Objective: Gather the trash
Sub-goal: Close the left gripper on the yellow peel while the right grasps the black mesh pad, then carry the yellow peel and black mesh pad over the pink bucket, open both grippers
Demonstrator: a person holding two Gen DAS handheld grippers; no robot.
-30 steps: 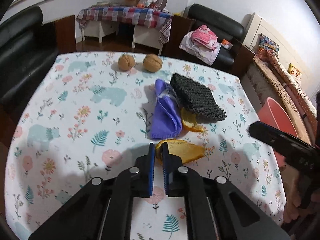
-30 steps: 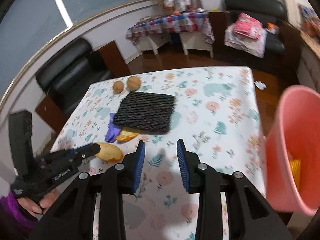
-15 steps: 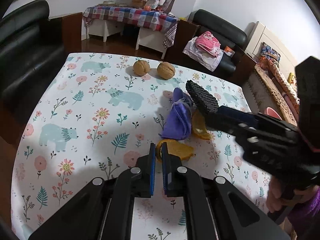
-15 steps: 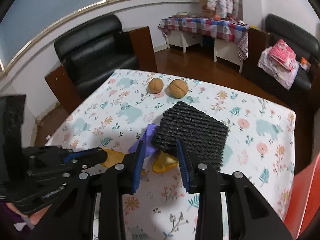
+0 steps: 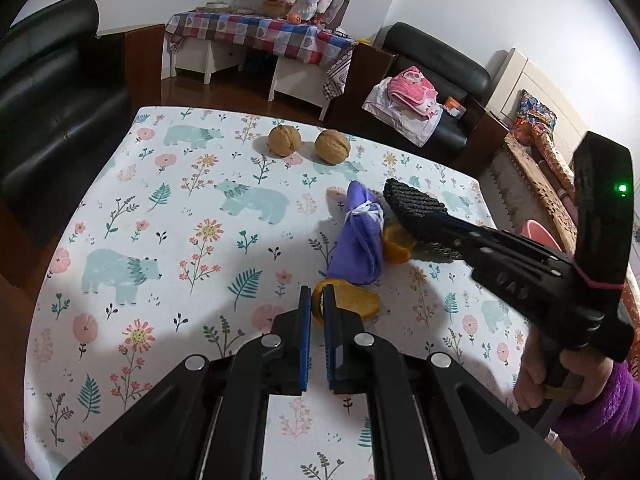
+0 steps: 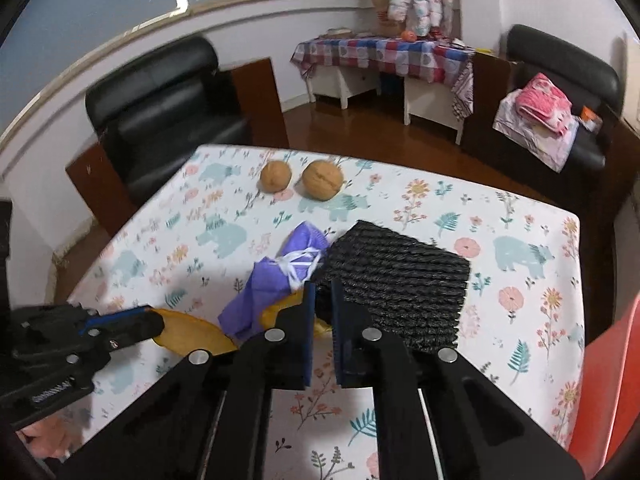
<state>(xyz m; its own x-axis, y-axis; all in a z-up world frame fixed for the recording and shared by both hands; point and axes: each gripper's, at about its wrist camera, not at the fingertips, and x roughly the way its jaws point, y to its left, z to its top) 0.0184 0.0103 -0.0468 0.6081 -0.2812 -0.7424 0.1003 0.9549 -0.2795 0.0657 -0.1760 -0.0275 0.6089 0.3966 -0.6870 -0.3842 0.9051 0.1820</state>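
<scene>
Left gripper point(image 5: 316, 304): we see its jaws clamped on the edge of an orange peel point(image 5: 352, 300) that lies on the table point(image 5: 160, 240). Right gripper point(image 6: 323, 300): its jaws have just been closing and now pinch the near corner of a black mesh pad point(image 6: 404, 284), whose corner sits between the blue pads. In the left view that pad looks tilted, its far end off the cloth.

Just beside the pad, on its left, we note a purple cloth bundle point(image 5: 360, 244) tied with white string. A second orange peel point(image 5: 396, 240) lies between bundle and pad, touching both as far as we can tell.

Further back, 2 walnuts point(image 5: 306, 144) sit side by side, well apart from the trash.

At the table's right edge we see a pink bin point(image 5: 538, 232), mostly hidden. A hand point(image 5: 556, 380) in a purple sleeve grips the right tool.
</scene>
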